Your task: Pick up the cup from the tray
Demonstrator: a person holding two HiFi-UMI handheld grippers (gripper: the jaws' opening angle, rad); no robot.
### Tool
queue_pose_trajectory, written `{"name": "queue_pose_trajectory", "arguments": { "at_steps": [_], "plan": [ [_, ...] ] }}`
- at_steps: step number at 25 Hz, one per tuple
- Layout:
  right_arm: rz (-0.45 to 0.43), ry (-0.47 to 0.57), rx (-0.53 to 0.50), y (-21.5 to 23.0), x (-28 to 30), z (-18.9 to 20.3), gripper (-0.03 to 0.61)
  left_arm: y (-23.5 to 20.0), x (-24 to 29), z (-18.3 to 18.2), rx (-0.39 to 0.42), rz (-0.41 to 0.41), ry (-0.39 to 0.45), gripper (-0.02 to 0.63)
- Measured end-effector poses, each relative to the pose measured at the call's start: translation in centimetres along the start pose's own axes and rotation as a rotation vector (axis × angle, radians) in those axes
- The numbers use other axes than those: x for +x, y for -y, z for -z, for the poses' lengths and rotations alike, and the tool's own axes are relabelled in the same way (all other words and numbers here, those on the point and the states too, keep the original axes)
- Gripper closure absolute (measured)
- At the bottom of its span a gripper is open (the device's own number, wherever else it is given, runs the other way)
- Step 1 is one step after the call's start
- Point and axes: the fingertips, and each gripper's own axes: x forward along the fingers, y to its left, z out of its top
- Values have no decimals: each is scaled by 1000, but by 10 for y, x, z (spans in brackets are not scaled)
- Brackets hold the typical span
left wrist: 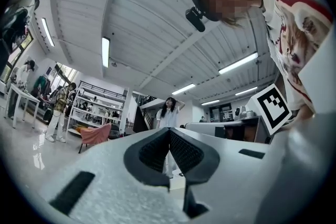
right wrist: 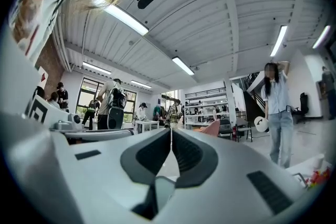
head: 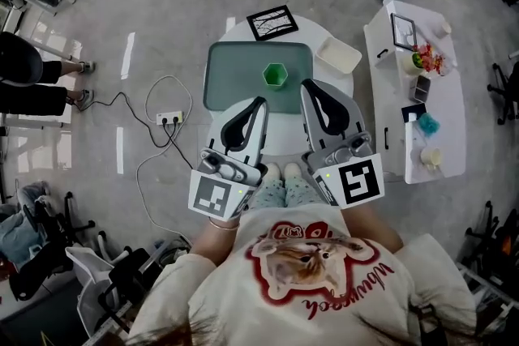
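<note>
In the head view a small green cup (head: 275,75) stands upright on a green tray (head: 227,73) on a round white table (head: 318,35). My left gripper (head: 261,102) and right gripper (head: 306,85) are held side by side over the table's near edge, tips pointing toward the tray, short of the cup. Both are shut with nothing between the jaws. In the left gripper view the left gripper (left wrist: 169,130) points up across the room, and so does the right gripper (right wrist: 171,130) in its own view; neither shows the cup.
A framed picture (head: 272,21) lies at the table's far edge and a white rectangular dish (head: 338,55) at its right. A white side table (head: 422,93) with small items stands to the right. A power strip (head: 169,118) and cables lie on the floor at left. People stand around.
</note>
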Motion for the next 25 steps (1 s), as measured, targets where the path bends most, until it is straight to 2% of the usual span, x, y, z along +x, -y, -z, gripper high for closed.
{"name": "queue_pose_trajectory", "arguments": {
  "at_steps": [12,20,25],
  "plan": [
    [-31,-56,22,7,4,43,554,-3,4,32,-15,-40,-39,600],
    [-45,-96,30,4,21,83,552,-14,1,53,-48,-52,-56,600],
    [-49,-117,28,2,30,111,551,-20,-8,74,-70,-63,-95,600]
  ]
}}
